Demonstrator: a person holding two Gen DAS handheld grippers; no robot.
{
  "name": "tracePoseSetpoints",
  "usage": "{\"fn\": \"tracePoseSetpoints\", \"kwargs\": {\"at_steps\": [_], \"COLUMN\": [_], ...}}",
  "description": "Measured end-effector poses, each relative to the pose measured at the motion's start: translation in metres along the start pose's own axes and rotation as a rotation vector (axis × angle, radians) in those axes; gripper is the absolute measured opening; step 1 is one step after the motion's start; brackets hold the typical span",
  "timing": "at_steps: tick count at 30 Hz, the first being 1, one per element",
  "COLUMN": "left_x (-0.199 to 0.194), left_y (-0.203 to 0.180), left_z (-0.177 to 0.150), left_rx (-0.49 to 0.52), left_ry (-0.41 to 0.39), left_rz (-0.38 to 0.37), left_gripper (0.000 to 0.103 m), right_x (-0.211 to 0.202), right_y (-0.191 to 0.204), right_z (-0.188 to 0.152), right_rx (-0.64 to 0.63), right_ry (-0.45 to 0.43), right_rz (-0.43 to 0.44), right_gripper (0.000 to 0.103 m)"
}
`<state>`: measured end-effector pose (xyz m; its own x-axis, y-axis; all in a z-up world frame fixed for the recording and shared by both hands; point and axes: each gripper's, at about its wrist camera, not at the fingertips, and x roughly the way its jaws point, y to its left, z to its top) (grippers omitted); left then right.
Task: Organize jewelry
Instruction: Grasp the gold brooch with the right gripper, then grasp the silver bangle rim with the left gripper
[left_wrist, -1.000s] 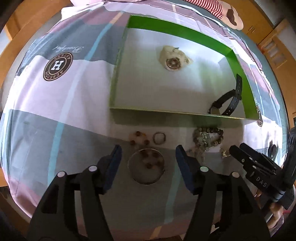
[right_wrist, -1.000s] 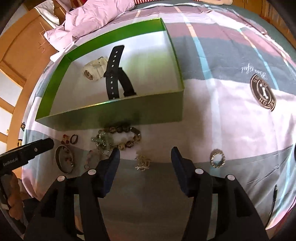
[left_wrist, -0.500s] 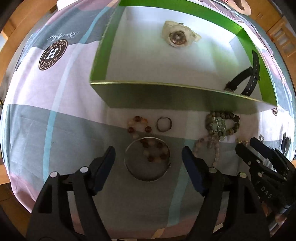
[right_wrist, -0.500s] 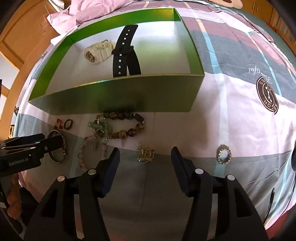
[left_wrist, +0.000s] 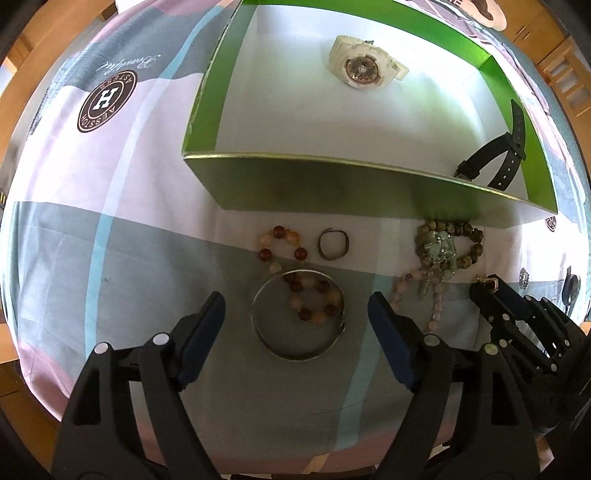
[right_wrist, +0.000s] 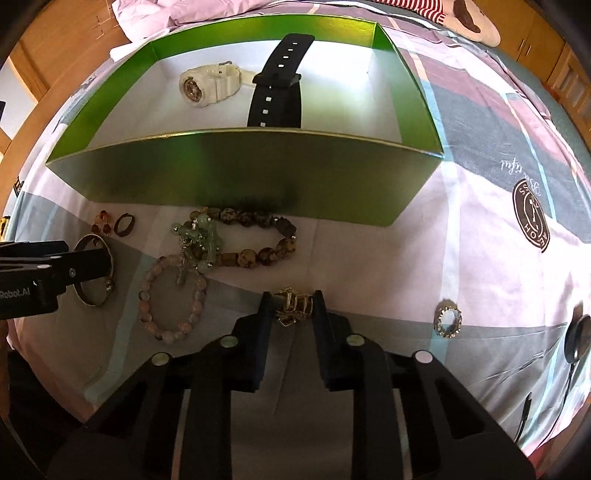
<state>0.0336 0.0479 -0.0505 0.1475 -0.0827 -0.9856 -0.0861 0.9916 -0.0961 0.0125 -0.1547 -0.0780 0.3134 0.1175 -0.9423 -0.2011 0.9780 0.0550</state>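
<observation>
Right gripper (right_wrist: 292, 304) down on the patterned bedspread (right_wrist: 480, 258), fingers (right_wrist: 263, 321) closed in on the small gold chain piece (right_wrist: 293, 305), which sits pinched between the two tips just in front of the green box (right_wrist: 240, 177). Left gripper (left_wrist: 295, 314) spread wide and holding nothing, fingers (left_wrist: 201, 332) on either side of the silver bangle (left_wrist: 295, 356), not touching it. Inside and just beyond the bangle's ring, a strand of amber and cream beads (left_wrist: 295, 273), looping toward the box wall. Just beside that strand, a small dark ring (left_wrist: 332, 244), flat on the cloth. Farther right, close under the box's front wall, a brown speckled bead bracelet (right_wrist: 258, 236), with a pale green cross pendant (right_wrist: 201, 236) lying across its left end. Below that, a pale pink bead bracelet (right_wrist: 170, 299), touching the pendant's chain. Well apart to the right of the right gripper, a round sparkly brooch-like piece (right_wrist: 448, 318), alone on the grey stripe. Inside the box, on its white floor, a cream wristwatch (right_wrist: 210, 83) toward the back left and a black watch strap (right_wrist: 277, 81) standing looped beside it. At the right edge, a dark round object with a cord (right_wrist: 576, 341), too cut off to identify.
</observation>
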Motion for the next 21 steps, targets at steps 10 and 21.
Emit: {"fn": "tracePoseSetpoints", "kwargs": {"at_steps": [10,21], "left_x": [0.008,0.027], "left_y": [-0.003,-0.007], "left_z": [0.0,-0.002], "left_rx": [0.005,0.016], "left_ry": [0.016,0.034], "left_rz": [0.008,0.011], "left_gripper": [0.082,0.083], "right_x": [0.003,0.004], "right_y": [0.004,0.005], "right_z": [0.004,0.004], "right_rx": [0.003,0.002], "right_ry": [0.005,0.002], "right_rz": [0.001,-0.001], "right_gripper": [0.024,0.024]}}
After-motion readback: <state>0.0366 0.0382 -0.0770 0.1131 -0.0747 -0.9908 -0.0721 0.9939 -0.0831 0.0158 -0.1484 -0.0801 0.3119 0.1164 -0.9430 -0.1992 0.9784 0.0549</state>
